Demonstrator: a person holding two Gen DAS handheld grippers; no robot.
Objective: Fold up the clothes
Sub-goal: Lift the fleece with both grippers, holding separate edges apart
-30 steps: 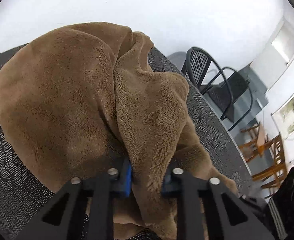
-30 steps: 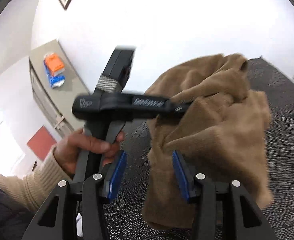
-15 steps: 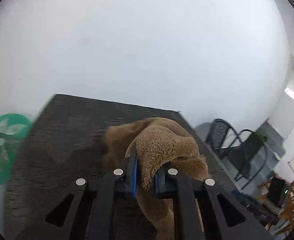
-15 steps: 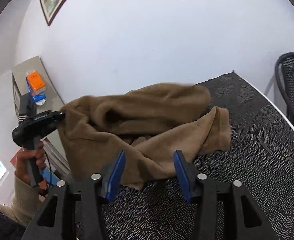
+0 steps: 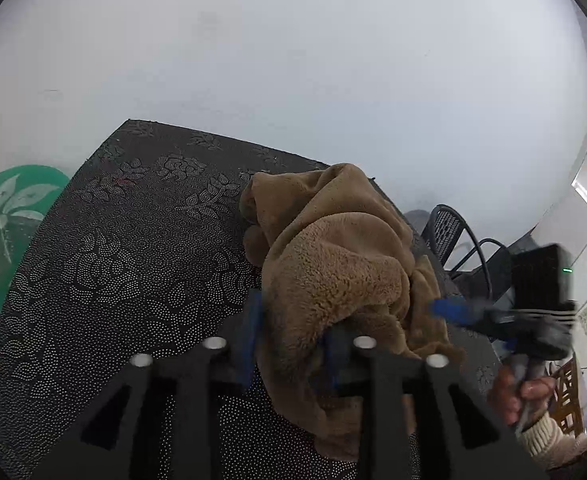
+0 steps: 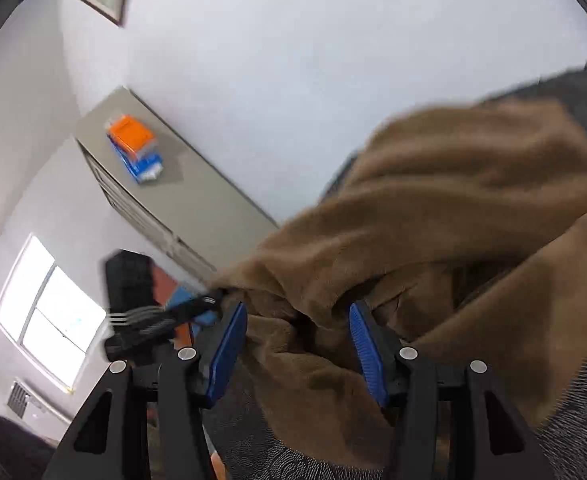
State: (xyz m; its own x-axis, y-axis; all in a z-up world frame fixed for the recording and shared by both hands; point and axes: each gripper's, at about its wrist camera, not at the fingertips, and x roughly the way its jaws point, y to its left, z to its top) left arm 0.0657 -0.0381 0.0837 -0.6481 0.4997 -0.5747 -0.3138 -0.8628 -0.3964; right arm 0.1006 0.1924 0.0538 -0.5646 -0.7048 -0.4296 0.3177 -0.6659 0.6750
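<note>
A brown fleece garment hangs bunched from my left gripper, which is shut on a thick fold of it. The rest trails onto the black patterned table. In the right wrist view the garment fills the right half, blurred by motion. My right gripper is open, and a hanging fold sits between its blue pads, which are not closed on it. The left gripper shows there pinching the cloth's edge. The right gripper and a hand appear at the left view's right edge.
A green disc with a white flower lies left of the table. A black metal chair stands beyond the table's far right edge. A grey cabinet carrying an orange and blue box stands by the wall, near a window.
The right gripper has closed in on the garment, so cloth now lies between its open pads. It has come into the left view. The left gripper still holds the cloth.
</note>
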